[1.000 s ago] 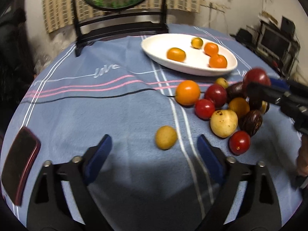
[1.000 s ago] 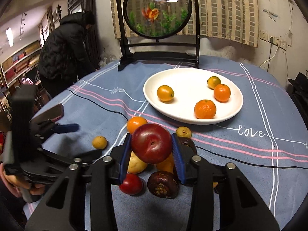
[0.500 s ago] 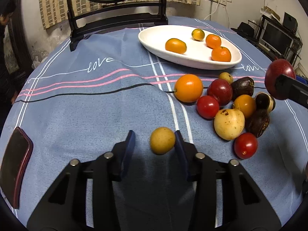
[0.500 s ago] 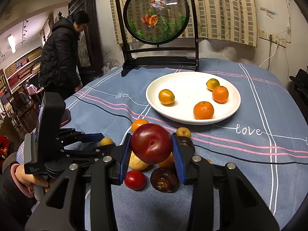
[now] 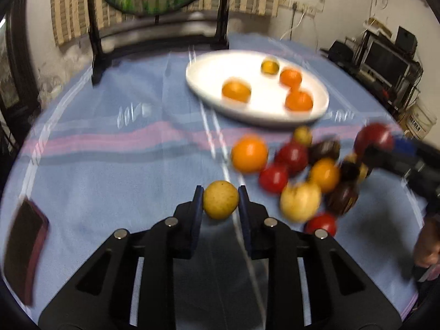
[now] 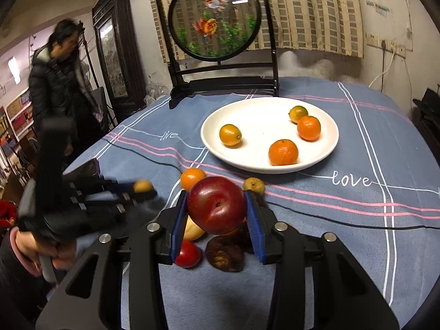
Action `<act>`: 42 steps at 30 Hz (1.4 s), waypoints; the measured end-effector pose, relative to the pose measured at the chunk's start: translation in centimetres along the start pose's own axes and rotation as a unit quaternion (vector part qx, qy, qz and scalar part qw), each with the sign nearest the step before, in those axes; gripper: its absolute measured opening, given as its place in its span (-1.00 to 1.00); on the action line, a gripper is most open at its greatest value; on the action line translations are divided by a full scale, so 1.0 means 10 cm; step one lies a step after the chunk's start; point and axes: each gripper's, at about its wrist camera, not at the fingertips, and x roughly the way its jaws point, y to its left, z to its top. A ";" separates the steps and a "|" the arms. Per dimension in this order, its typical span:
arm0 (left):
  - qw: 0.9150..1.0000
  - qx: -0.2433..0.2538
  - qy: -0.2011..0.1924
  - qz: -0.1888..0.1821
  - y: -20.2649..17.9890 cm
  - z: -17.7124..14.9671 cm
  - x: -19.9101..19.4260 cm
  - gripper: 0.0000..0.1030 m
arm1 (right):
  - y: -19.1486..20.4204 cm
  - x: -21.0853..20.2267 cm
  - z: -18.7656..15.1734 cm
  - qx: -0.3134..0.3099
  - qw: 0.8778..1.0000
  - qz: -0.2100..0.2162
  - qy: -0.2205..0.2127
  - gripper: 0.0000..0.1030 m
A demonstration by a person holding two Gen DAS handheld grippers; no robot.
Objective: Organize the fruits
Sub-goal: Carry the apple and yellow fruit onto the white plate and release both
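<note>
Both grippers are loaded at once. The left gripper (image 5: 220, 200) is clenched on a small yellow fruit (image 5: 220, 199), which sits between its blue pads above the blue striped cloth of the worktop (image 5: 110, 181); whether it has cleared the cloth cannot be told from this blurred view. The right gripper (image 6: 217, 209) grasps a large dark red fruit (image 6: 216, 205) and holds it up over the loose pile. The white plate (image 6: 327, 148) at the far side of the cloth carries four orange citrus fruits, well apart from one another, with plenty of bare plate between them. Near its front edge the loose pile (image 5: 302, 176) lies on the cloth: a big orange, several red fruits, a pale yellow one, some dark brown ones and a small yellowish one nearest the plate. A dark red phone (image 5: 24, 250) lies at the left edge of the worktop, well apart from the fruit. As a judgement, the job is in its early-to-middle part: four pieces are on the plate, two are in hand, and roughly ten are left on the cloth.
</note>
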 end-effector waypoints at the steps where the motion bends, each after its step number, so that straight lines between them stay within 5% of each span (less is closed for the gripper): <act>1: 1.000 0.005 -0.006 -0.002 -0.01 0.10 -0.03 -0.51 | -0.08 0.00 0.06 0.008 1.000 -0.004 0.000 -0.20; 7: 0.999 0.022 -0.040 -0.022 -0.20 0.82 0.11 -0.51 | -0.52 0.12 0.41 0.041 0.998 -0.049 -0.027 -0.20; 12: 0.999 0.013 -0.020 -0.035 -0.38 1.35 0.63 -0.51 | -0.85 0.48 0.66 0.056 0.996 -0.064 -0.016 -0.20; 25: 0.999 0.007 0.031 -0.025 -0.40 1.50 1.28 -0.50 | -1.03 1.01 0.75 0.044 0.996 -0.071 0.039 -0.18; 27: 0.999 0.003 0.032 -0.014 -0.38 1.48 1.27 -0.33 | -1.01 1.01 0.77 0.037 0.996 -0.078 0.038 -0.08; 29: 1.000 -0.010 0.021 -0.006 -0.33 1.48 1.19 0.36 | -0.99 0.97 0.79 0.034 0.995 -0.084 0.032 0.08; 33: 1.000 -0.019 -0.002 0.001 -0.27 1.44 0.89 0.38 | -0.89 0.76 0.83 0.031 0.996 -0.078 0.016 0.08; 37: 0.999 -0.017 -0.033 0.022 -0.24 1.27 0.42 0.75 | -0.69 0.43 0.75 0.010 0.997 -0.075 0.000 0.09; 42: 0.997 -0.035 -0.043 0.044 -0.15 0.70 -0.12 0.82 | -0.64 0.00 0.46 0.017 0.998 -0.063 -0.007 0.14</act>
